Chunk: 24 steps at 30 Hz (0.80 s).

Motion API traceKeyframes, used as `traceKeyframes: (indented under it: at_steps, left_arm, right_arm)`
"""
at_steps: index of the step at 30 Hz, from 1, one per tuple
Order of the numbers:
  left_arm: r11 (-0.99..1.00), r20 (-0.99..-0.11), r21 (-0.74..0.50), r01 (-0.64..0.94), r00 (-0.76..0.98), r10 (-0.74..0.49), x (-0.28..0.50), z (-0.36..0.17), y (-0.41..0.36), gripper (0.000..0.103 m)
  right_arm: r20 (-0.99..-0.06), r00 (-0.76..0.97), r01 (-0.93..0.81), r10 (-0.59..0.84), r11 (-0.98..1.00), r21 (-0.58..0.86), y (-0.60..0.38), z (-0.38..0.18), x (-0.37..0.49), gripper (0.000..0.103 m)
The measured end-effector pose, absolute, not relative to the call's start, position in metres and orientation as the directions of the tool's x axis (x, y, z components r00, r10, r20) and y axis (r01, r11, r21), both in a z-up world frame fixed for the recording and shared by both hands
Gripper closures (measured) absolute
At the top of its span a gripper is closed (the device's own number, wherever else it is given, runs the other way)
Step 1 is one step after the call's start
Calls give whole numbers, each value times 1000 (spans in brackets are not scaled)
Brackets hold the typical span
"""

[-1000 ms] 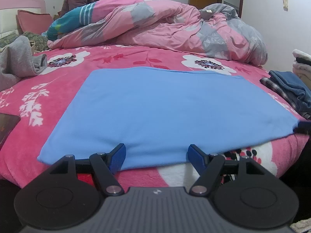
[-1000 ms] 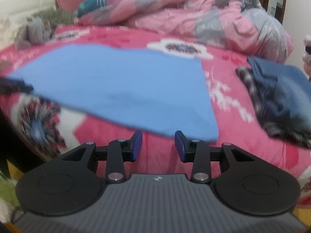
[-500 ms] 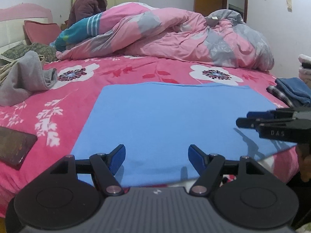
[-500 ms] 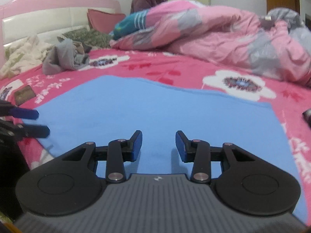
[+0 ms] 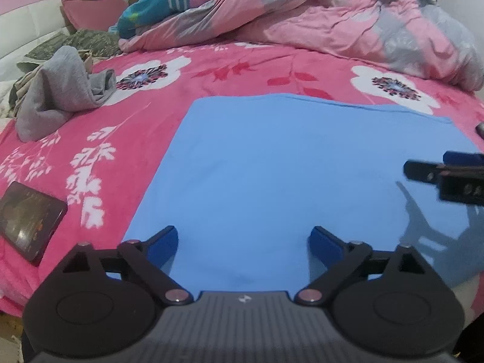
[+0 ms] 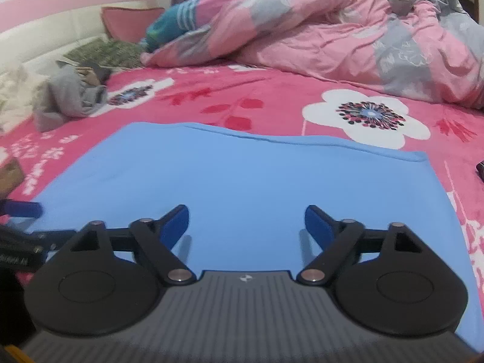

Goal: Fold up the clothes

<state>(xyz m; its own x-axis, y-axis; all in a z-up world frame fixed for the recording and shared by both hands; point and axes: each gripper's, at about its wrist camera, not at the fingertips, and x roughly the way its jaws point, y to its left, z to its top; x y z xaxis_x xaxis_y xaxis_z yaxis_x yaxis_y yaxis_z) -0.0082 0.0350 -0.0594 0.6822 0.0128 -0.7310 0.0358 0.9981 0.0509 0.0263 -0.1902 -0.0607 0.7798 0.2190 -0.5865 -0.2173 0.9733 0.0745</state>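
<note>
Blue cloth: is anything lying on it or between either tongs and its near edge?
Nothing visible. The blue cloth lies flat and bare; left tongs and right tongs hover over its near edge, opening, nothing between them.

Smooth matt blue cloth lies on fuzzy pink floral bedspread.

Left gripper low over near edge of blue cloth, jaws opening, blue fingers wide apart, nothing pinched between. Cloth flat on pink floral bed. Right gripper enters from right edge, above cloth. Grey garment bunched far left. Dark phone on bed, left of cloth. Rumpled pink-grey quilt behind.
</note>
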Motion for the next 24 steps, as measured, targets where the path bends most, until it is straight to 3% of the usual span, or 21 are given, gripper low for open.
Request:
traceKeyframes:
  at_steps: [7, 24]
  left_arm:
    - [997, -751, 69, 19, 659, 40, -5, -62, 28, 0]
    - [993, -764, 113, -12, 638, 95, -2, -62, 17, 0]
  right_arm:
    - [-630, 755, -230, 185, 973, 10, -174, -85, 34, 1]
    - [-645, 741, -211, 186, 977, 40, -175, -84, 36, 1]
